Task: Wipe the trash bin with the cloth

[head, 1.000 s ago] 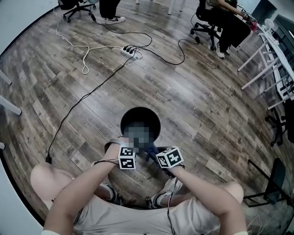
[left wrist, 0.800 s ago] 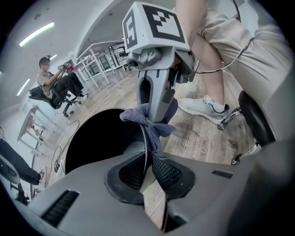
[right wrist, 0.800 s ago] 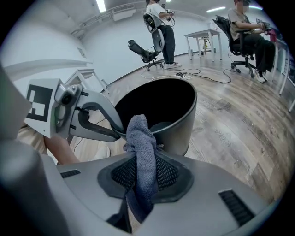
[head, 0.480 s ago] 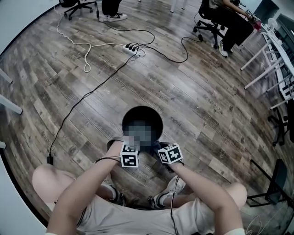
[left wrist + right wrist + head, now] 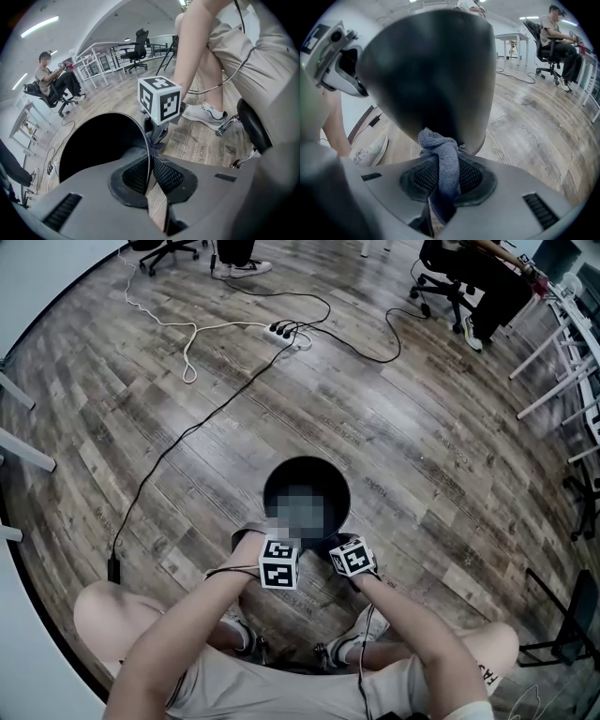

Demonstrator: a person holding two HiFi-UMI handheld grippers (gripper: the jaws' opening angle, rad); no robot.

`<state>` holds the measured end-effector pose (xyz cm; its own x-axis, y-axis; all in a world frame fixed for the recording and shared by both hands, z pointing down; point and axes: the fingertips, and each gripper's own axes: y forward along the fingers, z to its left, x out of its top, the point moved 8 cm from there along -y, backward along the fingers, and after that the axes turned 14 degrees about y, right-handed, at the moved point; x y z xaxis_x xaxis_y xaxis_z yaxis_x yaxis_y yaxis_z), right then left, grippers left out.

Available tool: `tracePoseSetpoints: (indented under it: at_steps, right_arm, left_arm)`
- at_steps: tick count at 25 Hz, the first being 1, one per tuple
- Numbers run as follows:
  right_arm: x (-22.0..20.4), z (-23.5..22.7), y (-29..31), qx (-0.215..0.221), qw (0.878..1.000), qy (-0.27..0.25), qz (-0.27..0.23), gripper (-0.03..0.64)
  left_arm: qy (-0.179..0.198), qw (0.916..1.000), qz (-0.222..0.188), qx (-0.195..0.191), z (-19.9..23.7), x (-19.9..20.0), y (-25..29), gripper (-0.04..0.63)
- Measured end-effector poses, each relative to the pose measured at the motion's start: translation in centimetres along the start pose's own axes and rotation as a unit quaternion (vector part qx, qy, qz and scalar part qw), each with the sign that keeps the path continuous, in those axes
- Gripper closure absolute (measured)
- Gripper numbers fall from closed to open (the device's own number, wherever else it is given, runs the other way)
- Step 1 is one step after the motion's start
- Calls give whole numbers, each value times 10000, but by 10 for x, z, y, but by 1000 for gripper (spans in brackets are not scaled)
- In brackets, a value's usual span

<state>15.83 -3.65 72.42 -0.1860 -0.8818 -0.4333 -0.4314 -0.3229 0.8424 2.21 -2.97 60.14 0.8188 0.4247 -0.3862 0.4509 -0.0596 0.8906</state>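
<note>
- Head view: my right gripper (image 5: 330, 546) has dropped lower than a second ago and now sits low against the near side of the trash bin (image 5: 342, 486). My left gripper (image 5: 275, 542) hasn't shifted and is at the near rim. The bin stands upright on the wood floor (image 5: 422, 427), right in front of my feet. I judge the wipe is starting now.
- Head view, contents: a mosaic patch covers the bin's mouth, so I can't tell what's inside.
- Left gripper view: my jaws have just been closing, with the bin's thin rim wall between them and the pads pinching it. I read this as steadying the bin. What shows of the inside is dark, and I see nothing in it.
- Right gripper view: my jaws are clamped on the grey-blue cloth (image 5: 443, 154). Its bunched end pokes out and touches the bin's dark outer wall near the base.
</note>
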Motion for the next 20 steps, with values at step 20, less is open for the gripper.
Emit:
tracePoseSetpoints:
  at_steps: [20]
  right_arm:
    - [-32, -31, 52, -122, 9977, 656, 149, 532]
  left_arm:
    - [25, 9999, 46, 161, -1, 1, 3, 555]
